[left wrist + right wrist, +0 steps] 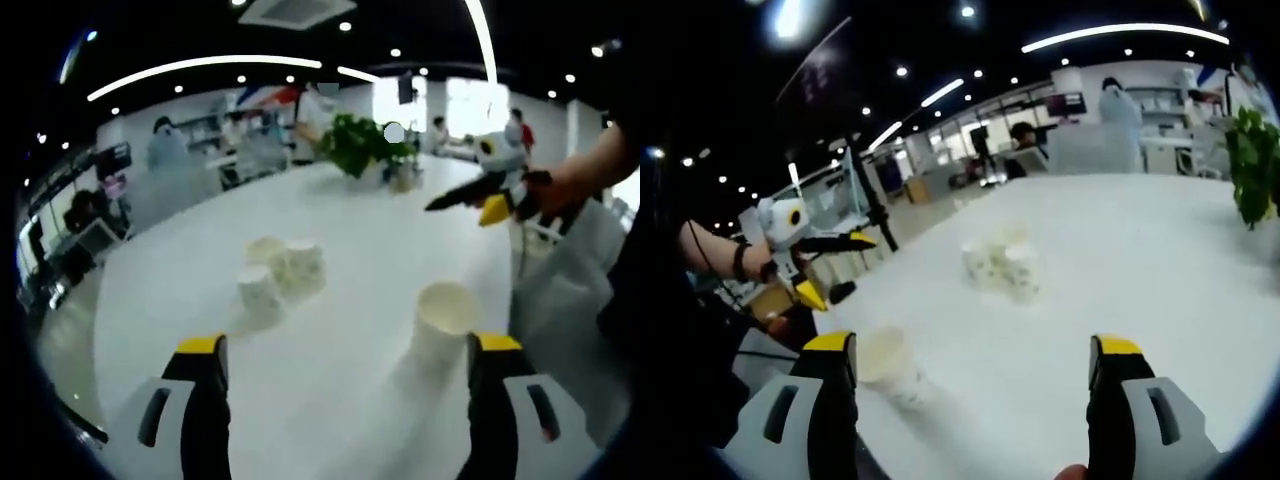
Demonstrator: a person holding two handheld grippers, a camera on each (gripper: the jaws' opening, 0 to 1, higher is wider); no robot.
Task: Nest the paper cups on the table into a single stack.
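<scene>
The white bench [330, 230] extends forward of both sets of tongs and carries all the paper cups. A potted plant [362, 146] stands at the far end of the bench in the left gripper view, well beyond the cups, and appears at the right edge of the right gripper view [1252, 165].

The left tongs [345, 360] are spread wide, with nothing between the jaws. The right tongs [970, 365] are likewise spread wide and hold nothing. In the left gripper view the right tongs [470, 198] enter from the right, held in a person's hand [560, 190] above the bench edge. In the right gripper view the left tongs [845, 243] enter from the left.

A cluster of three cups [280, 272] stands ahead of the left tongs, nearer the left jaw; the same cluster [1002, 265] sits ahead of the right tongs, roughly between the jaw lines.

A single cup [441, 325] stands upright, mouth up, just beside the left tongs' right jaw, on its inner side. In the right gripper view this single cup [890, 368] lies just inside the right tongs' left jaw.
</scene>
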